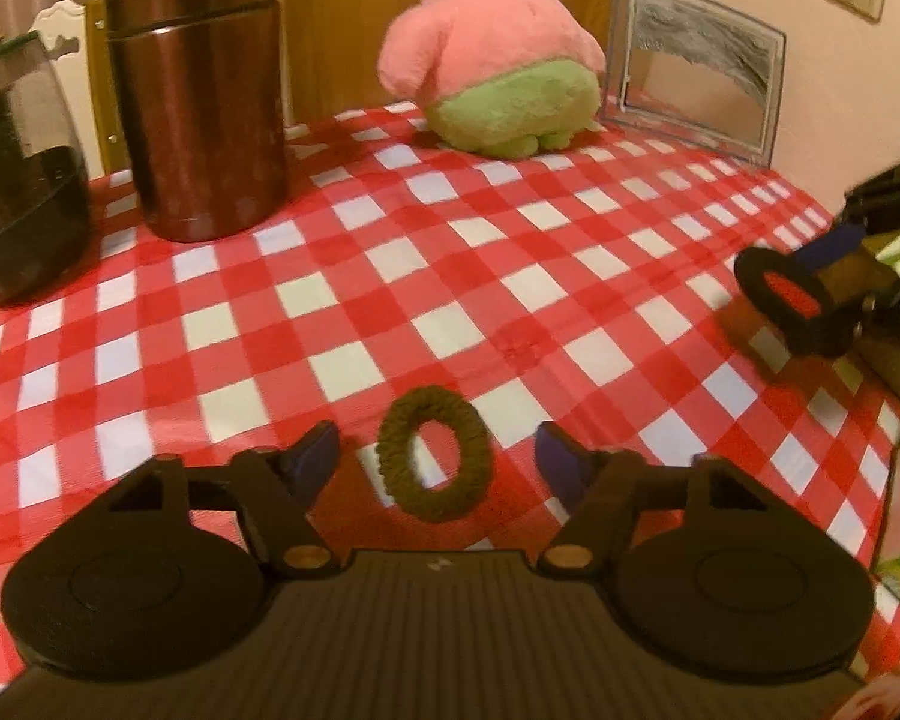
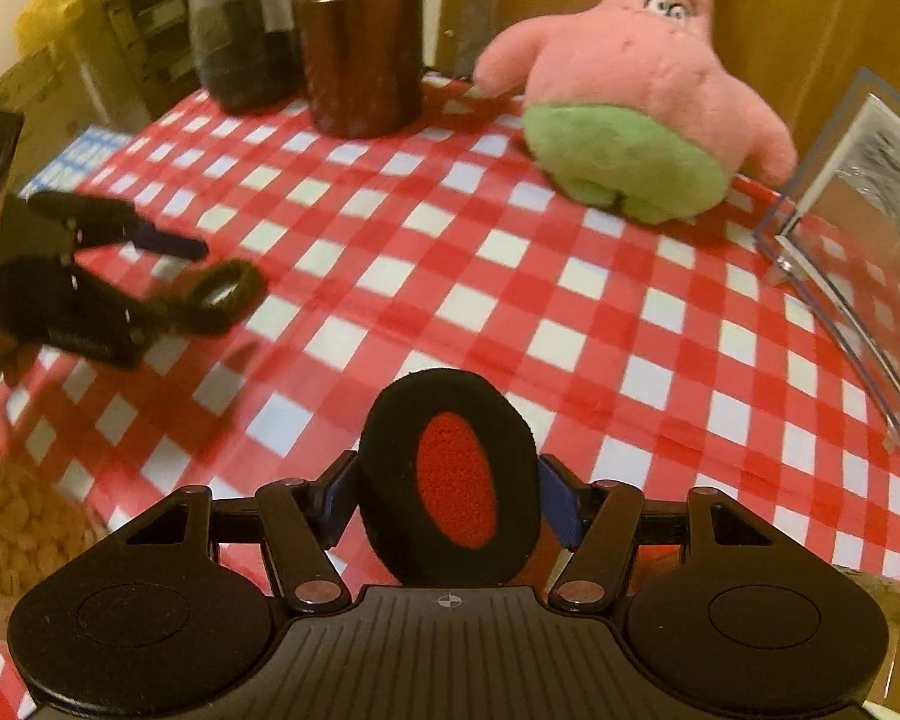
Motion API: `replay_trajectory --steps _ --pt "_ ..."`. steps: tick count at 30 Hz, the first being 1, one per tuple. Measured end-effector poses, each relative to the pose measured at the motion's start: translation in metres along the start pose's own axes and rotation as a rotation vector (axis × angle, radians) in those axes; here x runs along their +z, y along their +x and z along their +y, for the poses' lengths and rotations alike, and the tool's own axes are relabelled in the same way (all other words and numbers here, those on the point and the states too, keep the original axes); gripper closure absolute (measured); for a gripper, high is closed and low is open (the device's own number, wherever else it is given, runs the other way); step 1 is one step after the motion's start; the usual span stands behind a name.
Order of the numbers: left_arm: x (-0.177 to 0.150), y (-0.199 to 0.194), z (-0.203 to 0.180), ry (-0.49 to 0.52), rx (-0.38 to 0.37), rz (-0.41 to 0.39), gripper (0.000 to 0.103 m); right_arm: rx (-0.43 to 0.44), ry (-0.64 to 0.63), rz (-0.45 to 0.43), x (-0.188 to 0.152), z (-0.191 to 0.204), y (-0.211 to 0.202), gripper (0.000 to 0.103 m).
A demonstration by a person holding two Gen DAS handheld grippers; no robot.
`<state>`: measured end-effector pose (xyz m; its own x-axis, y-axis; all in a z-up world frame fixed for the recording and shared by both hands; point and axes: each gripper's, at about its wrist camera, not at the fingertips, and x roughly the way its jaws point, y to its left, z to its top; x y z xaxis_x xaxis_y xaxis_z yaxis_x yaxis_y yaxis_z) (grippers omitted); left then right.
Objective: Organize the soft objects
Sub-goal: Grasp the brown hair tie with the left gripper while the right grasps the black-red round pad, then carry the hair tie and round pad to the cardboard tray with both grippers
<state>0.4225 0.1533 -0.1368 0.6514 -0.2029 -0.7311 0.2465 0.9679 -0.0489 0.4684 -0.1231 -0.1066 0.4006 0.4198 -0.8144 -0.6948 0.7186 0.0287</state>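
Red-and-white checked cloth point(image 1: 450, 276) covers the table in the left wrist view, and on it, toward the near edge, lies a dark olive hair tie point(image 1: 434, 454), flat between the spread fingers of the left gripper point(image 1: 435, 459), which do not touch it. At the far edge a pink and green plush star point(image 1: 492, 54) stands with its back turned, a clear picture frame point(image 1: 699, 69) just beside it toward the far right corner, and a brown metal flask point(image 1: 195, 90) and a dark glass jar point(image 1: 21, 180) stand toward the far left corner. Near the right edge the right gripper point(image 1: 810, 294) carries a black ear pad point(image 1: 780, 291) with a red centre. From the right wrist view, that gripper point(image 2: 450, 492) has its fingers pressed on the two sides of the ear pad point(image 2: 450, 480), held upright above the cloth point(image 2: 510, 276). The left gripper point(image 2: 168, 276) sits by the left edge around the hair tie point(image 2: 225, 294), blurred. The plush star point(image 2: 636, 96), frame point(image 2: 858, 228), flask point(image 2: 360, 42) and jar point(image 2: 240, 36) line the far edge.
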Motion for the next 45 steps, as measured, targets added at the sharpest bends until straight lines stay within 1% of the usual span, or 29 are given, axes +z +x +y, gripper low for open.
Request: replay_trajectory --steps 2,3,4,6,8,9,10,11,16,19,24,28,36,40,45 --pt "-0.001 0.006 -0.004 0.017 0.002 0.008 0.049 -0.008 0.011 -0.011 0.000 -0.002 -0.002 0.041" --pt "-0.002 0.009 -0.006 0.029 0.009 0.012 0.051 -0.010 0.021 -0.016 0.000 -0.004 -0.002 0.041" --pt "-0.002 0.011 -0.008 0.038 0.013 0.015 0.054 -0.008 0.027 -0.018 0.000 -0.005 -0.003 0.041" --pt "-0.003 0.012 -0.009 0.046 0.023 0.008 0.064 -0.007 0.033 -0.021 -0.001 -0.005 -0.004 0.041" --pt "-0.003 0.012 -0.010 0.048 0.029 0.007 0.076 -0.008 0.031 -0.023 -0.002 -0.004 -0.004 0.041" --pt "-0.003 0.012 -0.009 0.045 0.025 0.008 0.078 -0.009 0.036 -0.024 -0.002 -0.004 -0.004 0.041" --pt "-0.002 0.011 -0.009 0.043 0.024 0.012 0.084 -0.010 0.040 -0.025 -0.002 -0.004 -0.005 0.041" --pt "-0.002 0.011 -0.009 0.043 0.028 0.018 0.086 -0.009 0.045 -0.026 -0.002 -0.003 -0.006 0.041" --pt "0.001 0.004 -0.009 0.027 0.049 0.060 0.087 -0.005 0.054 -0.040 -0.003 0.001 -0.016 0.041" --pt "0.004 -0.010 -0.007 0.010 0.052 0.052 0.087 -0.005 0.076 -0.051 -0.003 0.002 -0.028 0.041" --pt "0.012 -0.048 -0.003 -0.049 0.061 0.021 0.087 -0.004 0.133 -0.081 -0.007 0.007 -0.058 0.041" --pt "0.018 -0.086 -0.010 -0.088 0.067 -0.003 0.087 -0.005 0.180 -0.096 -0.015 0.014 -0.087 0.041" --pt "0.021 -0.167 -0.047 -0.109 0.063 -0.070 0.087 -0.015 0.291 -0.150 -0.048 0.038 -0.162 0.041" --pt "0.014 -0.207 -0.073 -0.136 0.051 -0.103 0.087 -0.019 0.311 -0.174 -0.069 0.054 -0.196 0.041" --pt "0.000 -0.247 -0.111 -0.133 0.049 -0.131 0.087 -0.023 0.359 -0.205 -0.102 0.072 -0.231 0.041"
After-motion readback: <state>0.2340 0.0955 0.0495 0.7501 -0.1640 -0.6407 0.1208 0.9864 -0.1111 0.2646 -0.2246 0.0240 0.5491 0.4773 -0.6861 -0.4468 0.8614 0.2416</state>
